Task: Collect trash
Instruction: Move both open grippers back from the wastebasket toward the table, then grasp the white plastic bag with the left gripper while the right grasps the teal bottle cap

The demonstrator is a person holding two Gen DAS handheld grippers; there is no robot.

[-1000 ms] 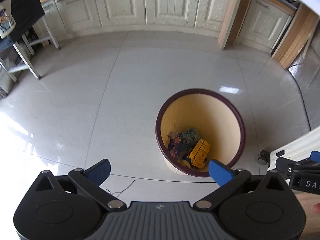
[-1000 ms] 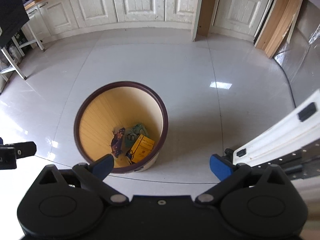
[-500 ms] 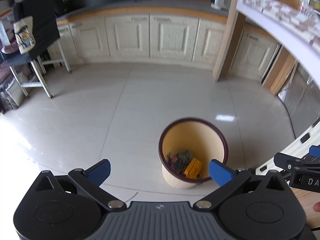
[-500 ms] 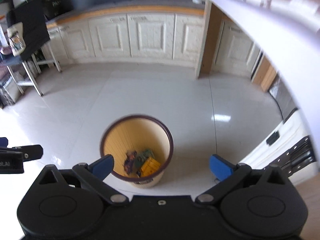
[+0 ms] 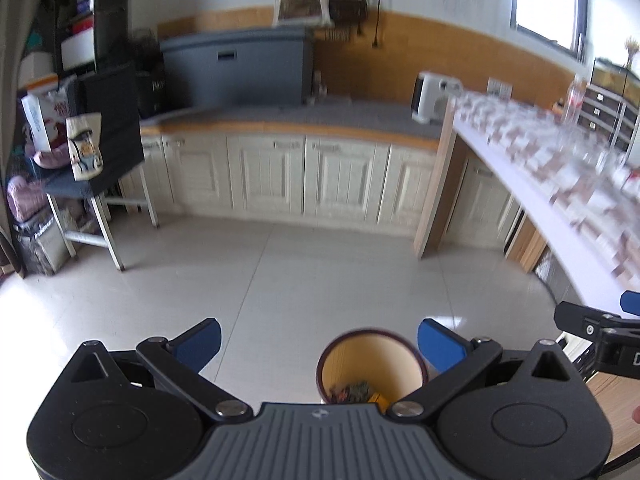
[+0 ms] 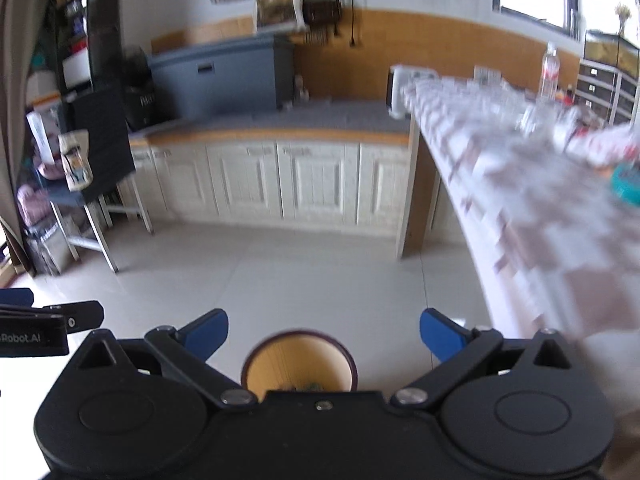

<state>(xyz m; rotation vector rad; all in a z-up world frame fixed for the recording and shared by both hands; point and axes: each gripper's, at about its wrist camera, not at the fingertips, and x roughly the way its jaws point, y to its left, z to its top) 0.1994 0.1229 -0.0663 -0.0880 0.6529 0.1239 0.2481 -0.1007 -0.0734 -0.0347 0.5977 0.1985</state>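
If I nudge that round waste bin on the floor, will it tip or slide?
The waste bin would probably slide: the tiled floor looks glossy. It likely is light, holding only a few wrappers at the bottom. Tall and narrow, it might tip if pushed near the rim.

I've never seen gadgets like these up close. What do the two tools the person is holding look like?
Both match: the left tool and right tool each have a black body with two round discs, hinged black link arms with silver rivets, and blue fingertips. The left has a ribbed grey centre.
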